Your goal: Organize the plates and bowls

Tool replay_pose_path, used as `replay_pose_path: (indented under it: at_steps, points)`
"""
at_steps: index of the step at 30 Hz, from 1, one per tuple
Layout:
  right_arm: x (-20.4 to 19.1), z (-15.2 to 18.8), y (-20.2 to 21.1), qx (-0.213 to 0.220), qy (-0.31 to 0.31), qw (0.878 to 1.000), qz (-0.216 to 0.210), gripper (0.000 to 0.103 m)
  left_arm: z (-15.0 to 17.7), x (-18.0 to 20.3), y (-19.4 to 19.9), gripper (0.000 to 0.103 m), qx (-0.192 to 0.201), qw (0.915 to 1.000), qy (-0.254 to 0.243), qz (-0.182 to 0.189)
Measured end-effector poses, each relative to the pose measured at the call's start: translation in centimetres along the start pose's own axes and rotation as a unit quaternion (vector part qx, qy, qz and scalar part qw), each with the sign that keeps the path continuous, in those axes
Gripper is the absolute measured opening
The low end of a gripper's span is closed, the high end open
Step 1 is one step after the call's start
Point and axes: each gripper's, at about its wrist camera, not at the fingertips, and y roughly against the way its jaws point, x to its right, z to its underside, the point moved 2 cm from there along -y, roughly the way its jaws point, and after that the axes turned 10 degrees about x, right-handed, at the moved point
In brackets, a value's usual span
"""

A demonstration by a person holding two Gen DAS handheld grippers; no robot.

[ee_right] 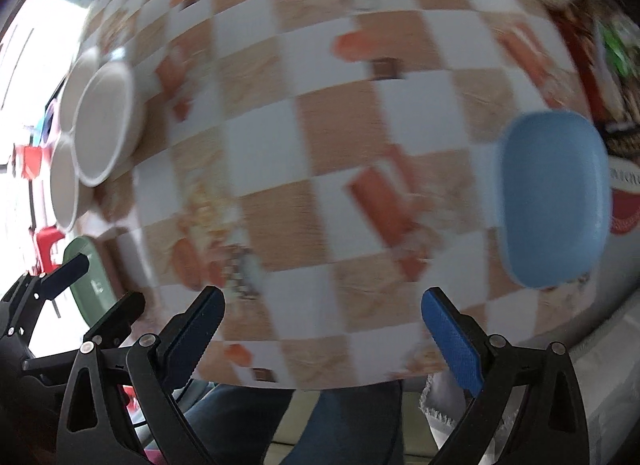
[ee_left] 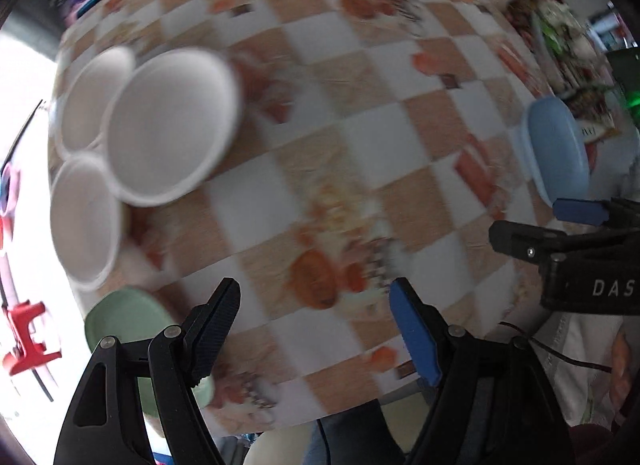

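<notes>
Green plate (ee_left: 120,317) half hidden behind left hand-held gripper (ee_left: 316,297); both grippers apart, empty; right hand-held gripper (ee_right: 322,305).

Green plate (ee_left: 128,321) partly behind jaws

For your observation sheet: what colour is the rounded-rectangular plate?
Light blue plate; clearest in the right wrist view.

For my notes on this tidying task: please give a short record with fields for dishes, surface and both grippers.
white dishes: three, clustered at the table's left edge
green dish: near front-left corner
blue dish: on the right side
surface: checkered tablecloth
left gripper: open, empty
right gripper: open, empty
</notes>
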Motion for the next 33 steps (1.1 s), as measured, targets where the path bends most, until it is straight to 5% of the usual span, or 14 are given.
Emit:
replay_pose_path:
  at_steps: [18, 33]
  points:
    - [17.8, -1.2, 1.4, 0.031, -0.047, 0.991, 0.125, 0.100, -8.4, 14.9, -5.7, 0.080, -0.006, 0.9990, -0.037, 0.022]
    - [20.7, -2.2, -2.8, 0.001, 0.021, 0.985, 0.170, 0.100, -11.8, 20.5, -11.9, 0.081, -0.030, 0.9984, -0.048, -0.005]
